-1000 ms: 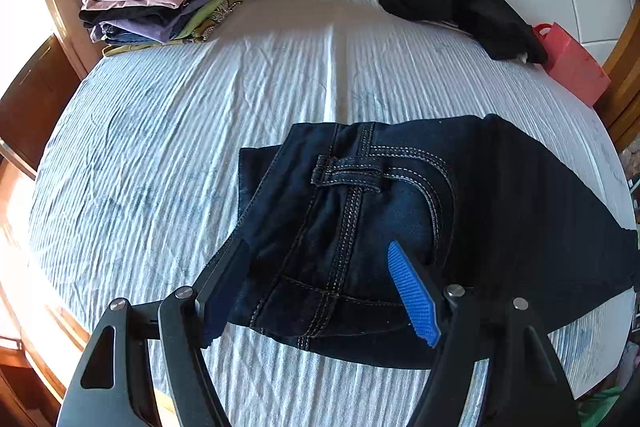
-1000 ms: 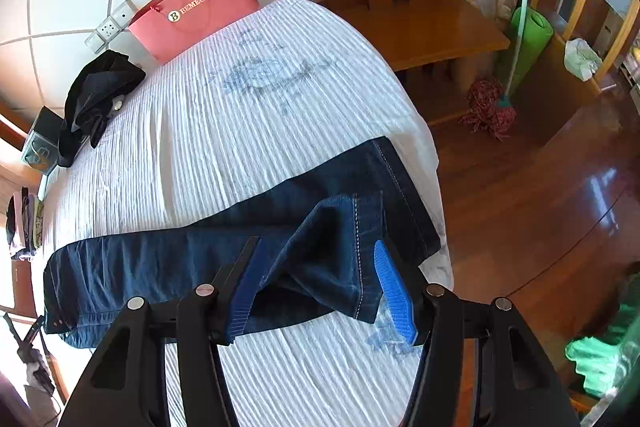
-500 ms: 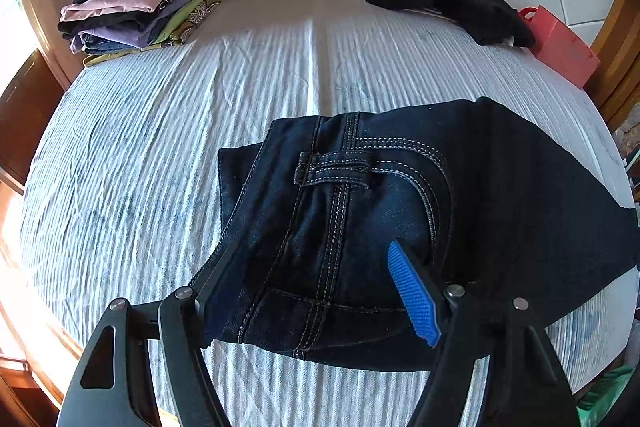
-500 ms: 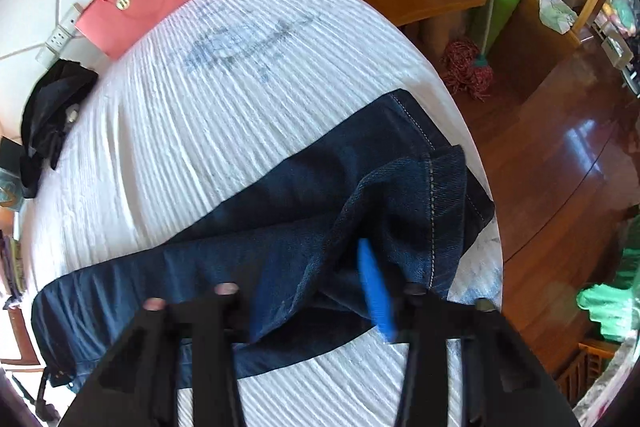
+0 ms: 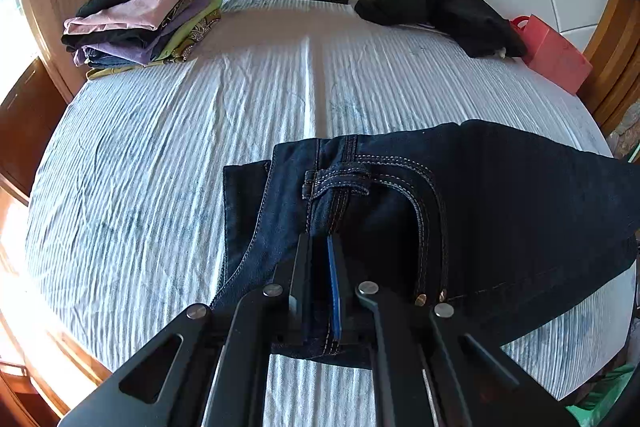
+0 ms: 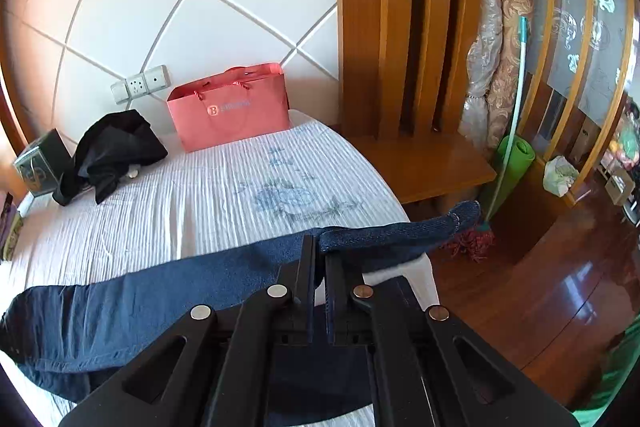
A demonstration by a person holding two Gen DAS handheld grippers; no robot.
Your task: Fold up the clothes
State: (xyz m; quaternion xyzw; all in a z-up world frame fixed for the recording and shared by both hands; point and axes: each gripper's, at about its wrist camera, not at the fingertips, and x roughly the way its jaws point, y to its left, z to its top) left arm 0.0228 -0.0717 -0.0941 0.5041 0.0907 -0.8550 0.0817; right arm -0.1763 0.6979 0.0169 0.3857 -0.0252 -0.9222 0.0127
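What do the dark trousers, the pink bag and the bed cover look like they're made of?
The trousers look like dark indigo denim: pale contrast topstitching, a belt loop and metal rivets. The pink bag seems stiff matte paper or card, with crisp edges, cord handles and a printed logo. The bed cover looks like thin crinkled woven fabric, white with fine ribbing; which fibre is unclear.
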